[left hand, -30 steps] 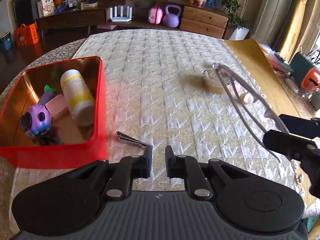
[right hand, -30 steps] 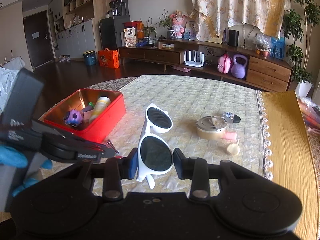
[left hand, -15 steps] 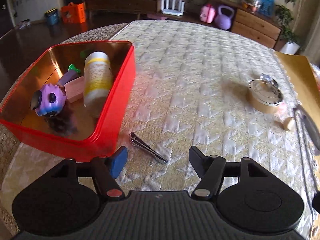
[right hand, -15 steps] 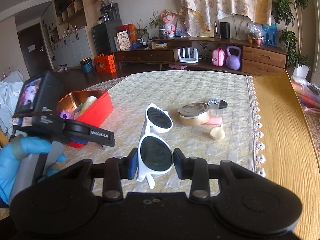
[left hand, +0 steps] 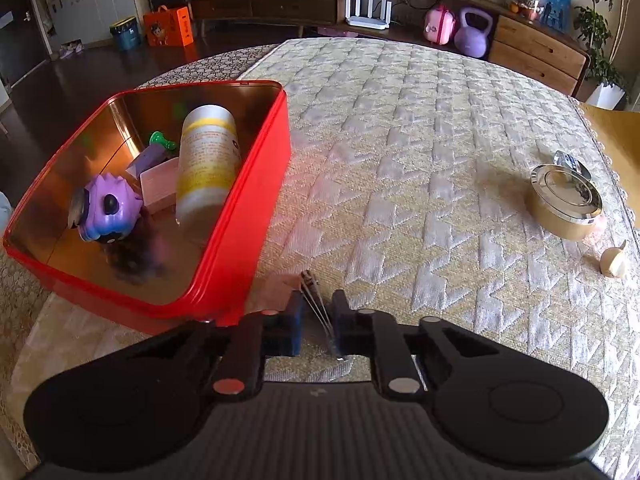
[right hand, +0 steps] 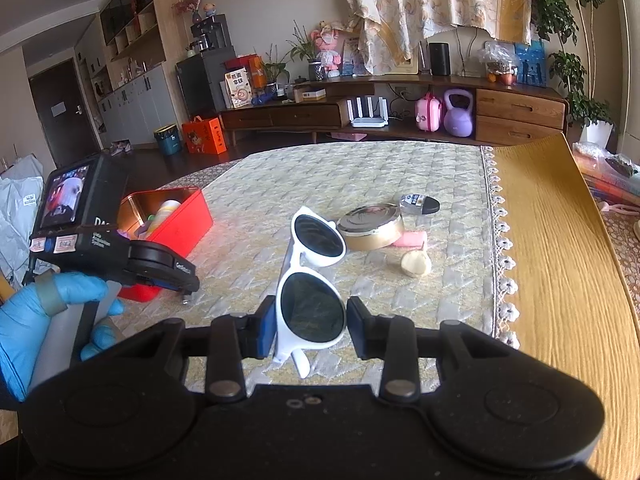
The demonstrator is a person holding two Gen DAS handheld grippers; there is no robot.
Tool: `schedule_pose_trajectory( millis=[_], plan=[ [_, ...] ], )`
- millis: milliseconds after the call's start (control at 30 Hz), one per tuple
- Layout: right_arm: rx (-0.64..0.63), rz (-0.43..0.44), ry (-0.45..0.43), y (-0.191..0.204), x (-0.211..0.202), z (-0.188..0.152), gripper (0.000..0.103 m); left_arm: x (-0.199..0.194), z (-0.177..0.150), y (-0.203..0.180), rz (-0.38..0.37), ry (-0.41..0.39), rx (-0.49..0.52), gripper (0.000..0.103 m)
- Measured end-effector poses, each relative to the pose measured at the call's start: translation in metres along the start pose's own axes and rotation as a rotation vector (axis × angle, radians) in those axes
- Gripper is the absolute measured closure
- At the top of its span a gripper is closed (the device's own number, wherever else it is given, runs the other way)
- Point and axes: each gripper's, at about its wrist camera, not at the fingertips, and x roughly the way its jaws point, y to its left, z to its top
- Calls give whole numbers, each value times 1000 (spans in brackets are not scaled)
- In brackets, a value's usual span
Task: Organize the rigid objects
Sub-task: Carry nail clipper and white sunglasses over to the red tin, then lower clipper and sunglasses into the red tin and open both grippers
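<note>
The nail clipper [left hand: 316,304] lies between the fingers of the left gripper [left hand: 317,322], which have just been closing and now clamp it across its thin width. Its long axis runs along the fingers, the tip poking out ahead and leaning a little to the left, toward the red tin [left hand: 256,216]. The clipper is still low over the quilted surface [left hand: 400,160], just beside the tin's near corner. So the coming move is probably a lift and a short swing up and to the left, over the rim, into the tin where a bottle [left hand: 206,164] and a purple toy [left hand: 106,210] already lie. The left hand is clearly the nearer one.

The right gripper [right hand: 311,320] is clamped on the white sunglasses [right hand: 310,276], one lens between its fingers, the other lens pointing away. The tin lies off to its left, well apart.
</note>
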Motion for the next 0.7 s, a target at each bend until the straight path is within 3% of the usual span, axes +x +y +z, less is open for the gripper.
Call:
schedule_pose_trajectory(
  millis=[433,700],
  plan=[
    [-30,-6,-5,17,-2,9,67,-28,2,21,-151,26,65,96],
    [-67,-18,-8,38,-3,17,67,-54,8,41,-232,-16,71,98]
  ],
)
